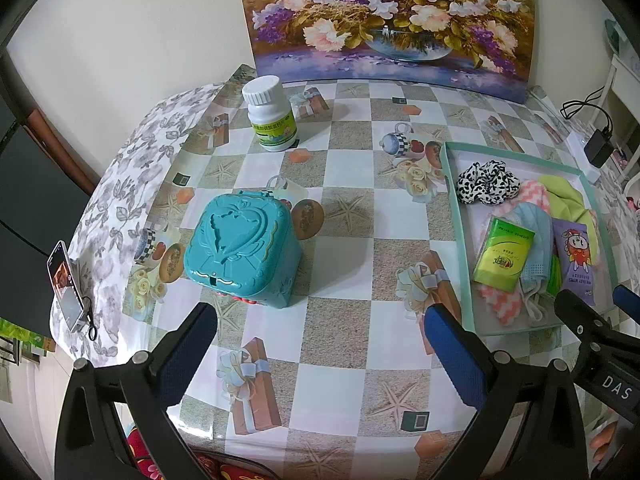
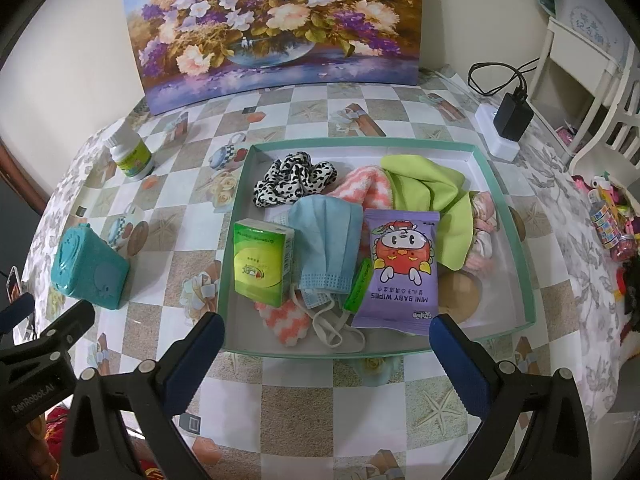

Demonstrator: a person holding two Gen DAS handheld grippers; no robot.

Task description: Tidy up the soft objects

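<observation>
Left gripper [image 1: 320, 332] released, empty, near teal case [image 1: 240, 250]; right gripper [image 2: 326, 340] released, empty, at tray [image 2: 504, 200] edge; tray holds wipes pack [image 2: 398, 268], mask [image 2: 324, 248], possibly socks.

I see a checkered surface [image 1: 348, 216] with a printed cover. A flower painting [image 1: 384, 20] leans on the wall at the back. A white pill bottle [image 1: 270, 114] with a green label stands upright near it. A teal plastic box [image 1: 240, 252] with a heart relief sits well apart from the bottle, nearer me. A phone [image 1: 66, 286] is propped at the left edge. On the right edge, a black charger [image 2: 512, 116] is plugged into a white power strip [image 2: 496, 134]; toys [image 2: 612, 224] lie further right, blurred.
</observation>
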